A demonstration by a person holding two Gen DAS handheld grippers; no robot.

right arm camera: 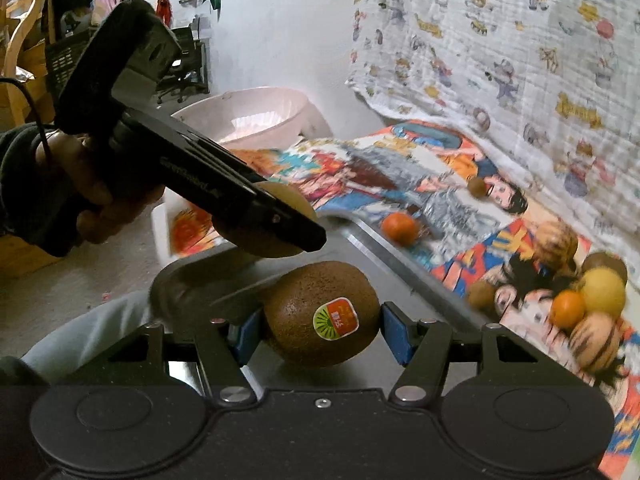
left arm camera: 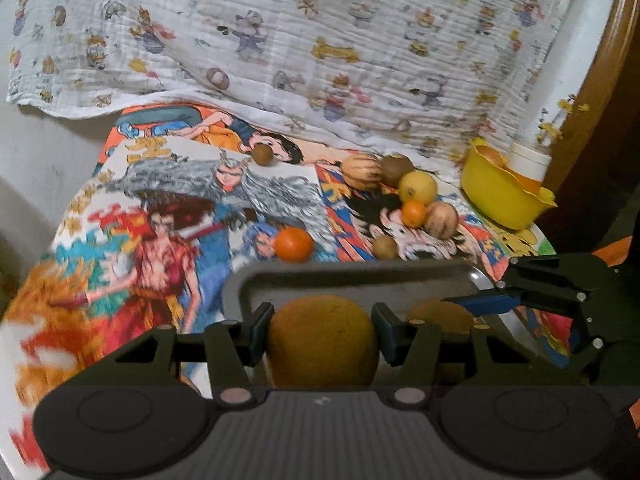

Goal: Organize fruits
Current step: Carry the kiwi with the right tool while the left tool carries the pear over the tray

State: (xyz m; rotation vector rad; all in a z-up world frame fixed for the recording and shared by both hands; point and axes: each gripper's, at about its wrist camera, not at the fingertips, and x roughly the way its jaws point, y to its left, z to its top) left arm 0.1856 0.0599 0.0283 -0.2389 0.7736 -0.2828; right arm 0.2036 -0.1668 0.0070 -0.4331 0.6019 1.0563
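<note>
Left gripper (left arm camera: 322, 330): jaws clamped on one brown, fuzzy, oval kiwi (left arm camera: 322, 340), held over the metal tray (left arm camera: 352, 276) at lower centre of the left wrist view. Right gripper (right arm camera: 320, 330): blue-padded jaws clamped on a second kiwi (right arm camera: 322, 312), rough brown skin, one round green-and-orange sticker facing the camera; it sits low over the same smooth grey tray with rounded corners, centre of the right wrist view. Worktop covered by a glossy cartoon-print cloth (left arm camera: 168, 216). Loose fruit on it, left wrist view: one smooth orange (left arm camera: 293, 244) mid-frame; a cluster at right of centre, counted as two striped round fruits, one yellow lemon (left arm camera: 418, 187), one small orange, one brown fruit; two small brown balls apart. Yellow plastic bowl (left arm camera: 496, 196) at right edge. Crinkled white printed fabric (left arm camera: 320, 40) hangs behind.
</note>
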